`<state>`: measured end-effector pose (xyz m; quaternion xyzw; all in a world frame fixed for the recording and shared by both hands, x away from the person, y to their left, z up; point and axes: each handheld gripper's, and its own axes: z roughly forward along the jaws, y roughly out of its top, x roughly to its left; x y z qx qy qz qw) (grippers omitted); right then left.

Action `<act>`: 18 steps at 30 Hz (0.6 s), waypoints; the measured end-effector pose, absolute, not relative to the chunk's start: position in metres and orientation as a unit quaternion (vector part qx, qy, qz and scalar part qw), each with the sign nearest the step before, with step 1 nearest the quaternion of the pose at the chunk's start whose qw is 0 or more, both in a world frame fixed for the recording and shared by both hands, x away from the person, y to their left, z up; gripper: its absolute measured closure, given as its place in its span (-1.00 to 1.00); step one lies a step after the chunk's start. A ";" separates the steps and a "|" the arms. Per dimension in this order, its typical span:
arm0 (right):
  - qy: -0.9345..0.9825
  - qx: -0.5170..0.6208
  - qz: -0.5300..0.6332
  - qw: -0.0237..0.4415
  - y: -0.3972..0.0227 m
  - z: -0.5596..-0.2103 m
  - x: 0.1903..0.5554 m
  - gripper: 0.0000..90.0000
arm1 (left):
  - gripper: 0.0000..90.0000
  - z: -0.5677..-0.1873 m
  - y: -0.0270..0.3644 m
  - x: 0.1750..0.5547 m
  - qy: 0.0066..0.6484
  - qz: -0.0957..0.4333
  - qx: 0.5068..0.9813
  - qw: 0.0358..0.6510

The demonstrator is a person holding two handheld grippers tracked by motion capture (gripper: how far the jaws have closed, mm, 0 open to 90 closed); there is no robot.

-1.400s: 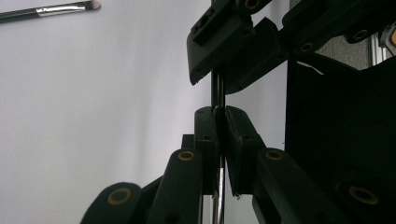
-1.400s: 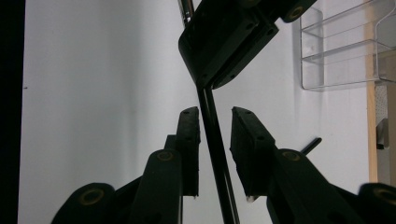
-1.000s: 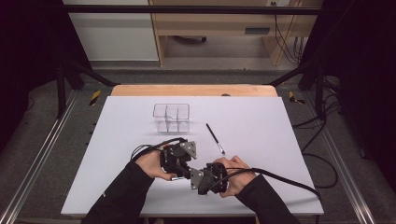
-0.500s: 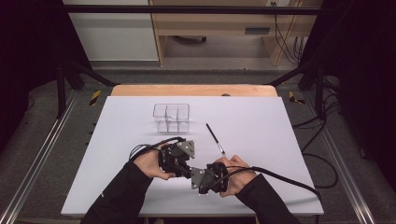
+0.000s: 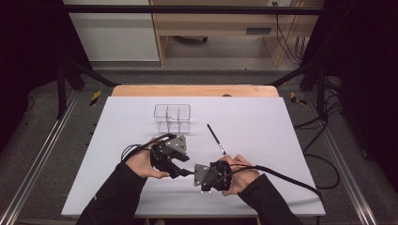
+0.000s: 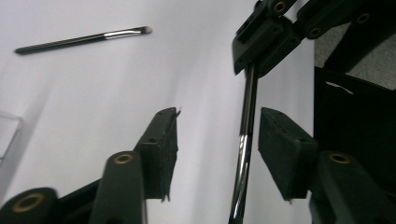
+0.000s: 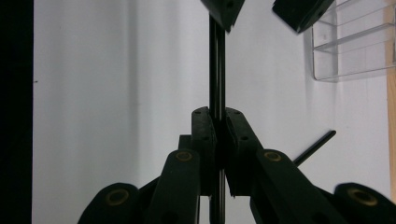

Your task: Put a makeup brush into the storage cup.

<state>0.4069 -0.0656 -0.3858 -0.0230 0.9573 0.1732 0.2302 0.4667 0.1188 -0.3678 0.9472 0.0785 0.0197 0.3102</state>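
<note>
A thin black makeup brush (image 7: 217, 84) with a silver ferrule (image 6: 243, 158) spans the gap between my two grippers near the table's front. My right gripper (image 7: 218, 114) (image 5: 197, 174) is shut on its handle. My left gripper (image 6: 219, 119) (image 5: 177, 168) has just been opening; its jaws now stand apart with the ferrule end between them, close to the right-hand pad (image 6: 280, 140) and touched by neither. A second brush (image 5: 217, 139) (image 6: 84, 39) lies loose on the white table beyond the right hand.
A clear plastic organizer (image 5: 172, 117) (image 7: 350, 42) with several compartments stands at mid-table behind the left hand. The white table top (image 5: 263, 117) ends in a wooden strip at the back. Black cables trail from both grippers.
The left gripper's jaws have come apart from the brush they were closed on. Both hands stay about where they were, and the right gripper keeps its grip.
</note>
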 end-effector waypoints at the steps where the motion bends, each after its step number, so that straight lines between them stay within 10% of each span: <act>1: 0.957 -0.021 0.174 0.231 -0.066 -0.386 0.407 0.87 | -0.10 -0.368 0.123 0.467 0.085 0.025 0.945 0.316; 18: 0.956 0.019 0.187 0.227 -0.081 -0.384 0.414 0.87 | -0.49 -0.372 0.154 0.468 0.140 0.072 0.922 0.353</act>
